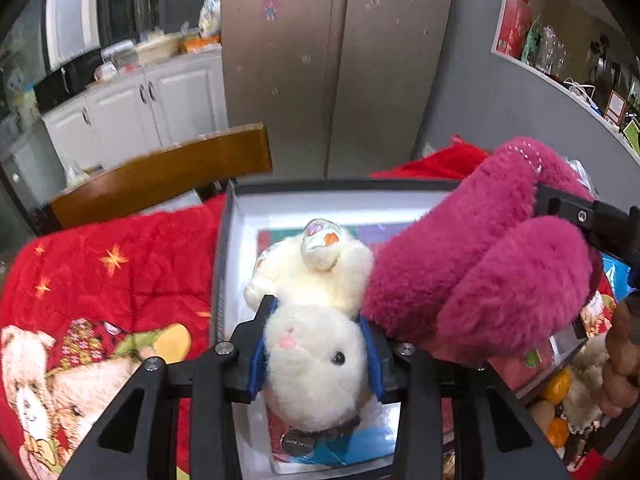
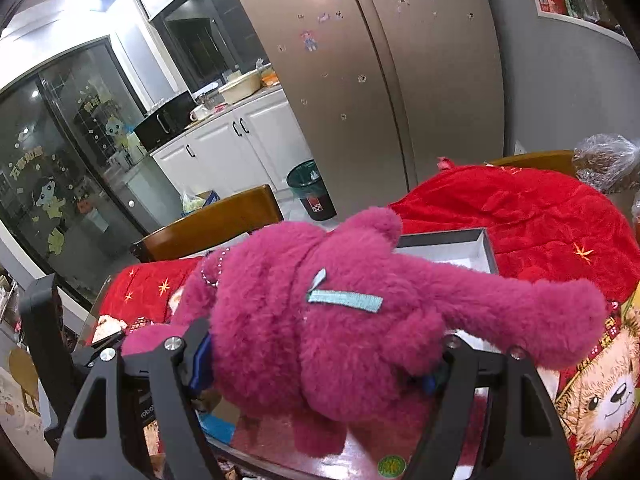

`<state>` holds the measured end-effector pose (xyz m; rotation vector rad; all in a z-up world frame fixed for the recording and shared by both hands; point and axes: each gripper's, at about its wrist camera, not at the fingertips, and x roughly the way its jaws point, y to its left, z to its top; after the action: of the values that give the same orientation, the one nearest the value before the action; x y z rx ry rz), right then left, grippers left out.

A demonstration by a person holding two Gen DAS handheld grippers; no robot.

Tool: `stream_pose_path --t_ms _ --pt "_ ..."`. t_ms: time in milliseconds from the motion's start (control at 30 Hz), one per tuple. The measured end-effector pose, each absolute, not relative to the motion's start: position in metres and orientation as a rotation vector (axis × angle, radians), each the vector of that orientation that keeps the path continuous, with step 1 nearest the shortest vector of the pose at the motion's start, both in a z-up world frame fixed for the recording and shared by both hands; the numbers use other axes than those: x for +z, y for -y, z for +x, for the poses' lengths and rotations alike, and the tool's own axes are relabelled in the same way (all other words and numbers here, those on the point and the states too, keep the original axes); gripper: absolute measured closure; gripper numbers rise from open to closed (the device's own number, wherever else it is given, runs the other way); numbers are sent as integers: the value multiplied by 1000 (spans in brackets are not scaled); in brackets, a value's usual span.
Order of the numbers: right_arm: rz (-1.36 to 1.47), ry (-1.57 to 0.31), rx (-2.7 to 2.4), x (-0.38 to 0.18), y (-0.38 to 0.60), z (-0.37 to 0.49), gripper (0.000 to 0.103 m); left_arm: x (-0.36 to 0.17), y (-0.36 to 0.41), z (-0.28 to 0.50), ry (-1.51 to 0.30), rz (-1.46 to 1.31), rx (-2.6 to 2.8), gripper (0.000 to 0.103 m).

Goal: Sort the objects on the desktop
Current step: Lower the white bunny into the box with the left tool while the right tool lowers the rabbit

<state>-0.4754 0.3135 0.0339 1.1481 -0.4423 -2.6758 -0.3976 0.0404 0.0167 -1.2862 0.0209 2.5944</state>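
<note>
My left gripper (image 1: 316, 344) is shut on the head of a white plush bunny (image 1: 316, 356), held upside down over an open dark-rimmed box (image 1: 224, 240) with a white inside. My right gripper (image 2: 320, 364) is shut on a magenta plush bear (image 2: 340, 304) and holds it just above the box's near side (image 2: 486, 246). In the left wrist view the bear (image 1: 480, 264) hangs at the right, touching the bunny, with the right gripper's black frame behind it.
A red quilted cloth with teddy-bear prints (image 1: 104, 280) covers the table around the box. A wooden chair back (image 1: 168, 172) stands behind the table. Colourful cards lie in the box bottom (image 1: 344, 448). Oranges and small toys (image 1: 560, 388) lie at the right. A fridge (image 2: 380, 80) stands beyond.
</note>
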Motion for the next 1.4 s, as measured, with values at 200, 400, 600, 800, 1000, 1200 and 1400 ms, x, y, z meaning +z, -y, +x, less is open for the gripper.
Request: stream_pose_path --t_ms 200,400,600,800,1000,1200,1400 --pt "1174 447 -2661 21 -318 -469 27 16 -39 -398 -16 -1321 2572 63" --pt "1183 447 -2660 20 -315 -464 27 16 -39 -402 5 -1349 2558 60" --pt "1188 450 -2656 17 -314 -463 26 18 -40 -400 -21 -1349 2577 59" --pt "1142 506 -2630 20 -317 -460 22 22 -38 -398 4 -1330 2588 52" --pt "1119 509 -2636 27 -319 -455 20 29 -31 -394 66 -1314 2598 48" --pt "1110 494 -2657 32 -320 -453 7 28 -29 -395 13 -1303 2646 1" --pt "1103 513 -2666 38 -326 -450 0 32 -25 -395 2 -1266 2653 0"
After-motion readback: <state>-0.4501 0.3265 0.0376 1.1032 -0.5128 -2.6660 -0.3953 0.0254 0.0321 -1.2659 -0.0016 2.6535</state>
